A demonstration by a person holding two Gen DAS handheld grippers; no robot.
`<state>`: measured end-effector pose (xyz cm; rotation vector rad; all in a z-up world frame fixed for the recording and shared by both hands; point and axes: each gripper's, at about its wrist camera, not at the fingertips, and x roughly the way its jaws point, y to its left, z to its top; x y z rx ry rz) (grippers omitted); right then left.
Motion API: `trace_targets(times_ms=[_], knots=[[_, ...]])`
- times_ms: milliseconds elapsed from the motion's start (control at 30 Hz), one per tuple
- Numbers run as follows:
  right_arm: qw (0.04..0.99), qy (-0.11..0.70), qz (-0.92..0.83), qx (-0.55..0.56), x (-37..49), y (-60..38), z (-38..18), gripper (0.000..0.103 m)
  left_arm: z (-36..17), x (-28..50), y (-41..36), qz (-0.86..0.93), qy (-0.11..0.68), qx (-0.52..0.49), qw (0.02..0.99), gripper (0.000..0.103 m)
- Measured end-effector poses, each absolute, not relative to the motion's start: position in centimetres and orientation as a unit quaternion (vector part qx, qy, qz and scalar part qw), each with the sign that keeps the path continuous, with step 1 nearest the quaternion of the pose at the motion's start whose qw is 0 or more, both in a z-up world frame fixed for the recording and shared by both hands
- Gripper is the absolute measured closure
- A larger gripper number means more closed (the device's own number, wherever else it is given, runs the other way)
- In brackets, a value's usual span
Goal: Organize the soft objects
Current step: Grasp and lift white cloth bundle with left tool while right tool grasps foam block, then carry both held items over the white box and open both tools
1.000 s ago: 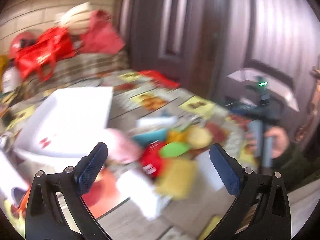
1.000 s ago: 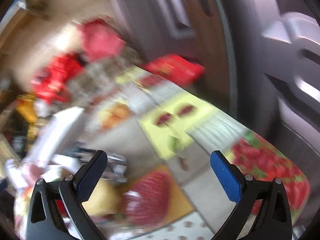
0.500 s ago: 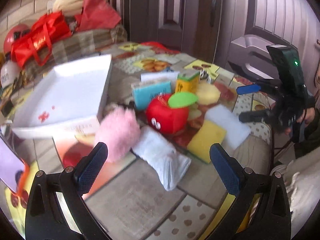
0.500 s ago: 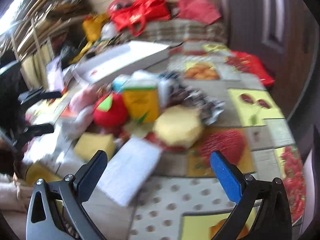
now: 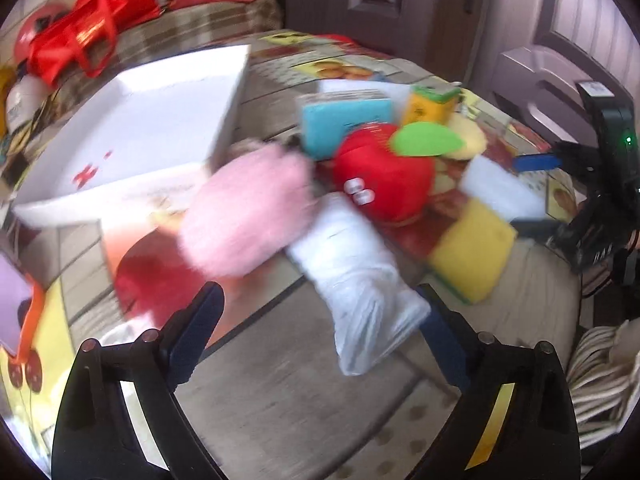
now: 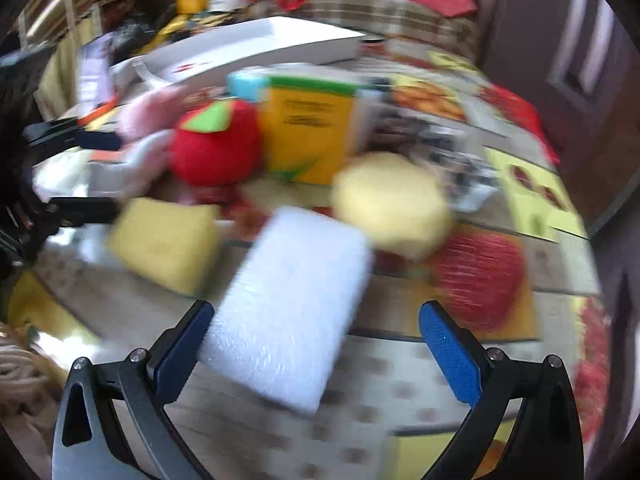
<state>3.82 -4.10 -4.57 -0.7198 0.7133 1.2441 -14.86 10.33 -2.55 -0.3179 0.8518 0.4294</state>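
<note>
Crowded on a table under a fruit-printed oilcloth (image 5: 280, 412): a shallow white cardboard box (image 5: 132, 132) at the far left, with a red shopping bag (image 5: 84, 40) on a checked cushion beyond it. Huddled right of the box, a fluffy pink plush toy (image 5: 244, 216), a red plush apple with a green felt leaf (image 5: 384, 176), a turquoise sponge block (image 5: 344, 124) behind the apple, and an orange carton with a green top (image 5: 428, 104) further right. Lay nearest, just beyond the left gripper (image 5: 320, 332), a white soft bundle in clear plastic wrap (image 5: 356, 280), its near end reaching between the blue pads but touching neither; jaws spread wide, though just narrowing a little. Sat to the right of the bundle, a yellow rectangular sponge (image 5: 472, 252) and beyond that a white foam block (image 5: 500, 192). Seen at the far right edge, the right gripper (image 6: 316, 336), likewise gaping, nothing clasped. In its own view, the white foam block (image 6: 292, 312) lay between the pads, close to the left pad, contact impossible to judge through blur. Past it, a pale yellow round sponge (image 6: 392, 204) to the right, the yellow rectangular sponge (image 6: 168, 240) to the left, the apple (image 6: 216, 148) and the carton (image 6: 312, 132) behind. Smeared by motion throughout; printing on the carton unreadable, the shiny clutter right of the carton not identifiable.
</note>
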Motion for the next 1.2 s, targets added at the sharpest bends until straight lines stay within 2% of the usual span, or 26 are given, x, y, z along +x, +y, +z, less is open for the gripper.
trace_targets(times_ms=[233,300,333,367,400,433,567,733,933,1200], knots=[[0.678,0.332,0.584,-0.300,3.7,-3.8,-4.5,0.001,-2.2,-13.9,8.5,0.169,0.407,-0.142,0.886,0.010],[0.669,0.332,0.590,-0.306,3.1,-3.1,-4.8,0.009,-2.7,-12.8,8.3,0.171,0.423,-0.132,0.880,0.024],[0.671,0.325,0.589,-0.312,2.8,-3.0,-4.9,0.014,-2.9,-12.8,8.4,0.172,0.425,-0.129,0.879,0.041],[0.672,0.319,0.590,-0.313,2.6,-3.0,-4.8,0.024,-2.8,-12.9,8.6,0.176,0.421,-0.125,0.881,0.058],[0.670,0.319,0.595,-0.310,2.6,-3.1,-4.7,0.032,-2.7,-13.1,8.8,0.170,0.418,-0.131,0.883,0.066],[0.668,0.318,0.598,-0.308,2.7,-3.1,-4.6,0.051,-2.8,-13.4,8.9,0.166,0.414,-0.133,0.885,0.067],[0.668,0.319,0.606,-0.291,3.5,-3.6,-4.1,0.051,-2.4,-14.4,8.5,0.174,0.401,-0.127,0.890,0.067],[0.679,0.289,0.634,-0.233,3.8,-4.6,-1.2,0.051,0.4,-16.2,8.2,0.187,0.343,-0.114,0.913,0.067],[0.716,0.239,0.646,-0.115,5.0,-5.7,4.5,0.051,6.4,-17.9,11.1,0.261,0.238,-0.100,0.930,0.067],[0.749,0.154,0.645,-0.005,5.1,-6.0,11.3,0.051,16.3,-15.9,14.0,0.315,0.108,-0.047,0.942,0.067]])
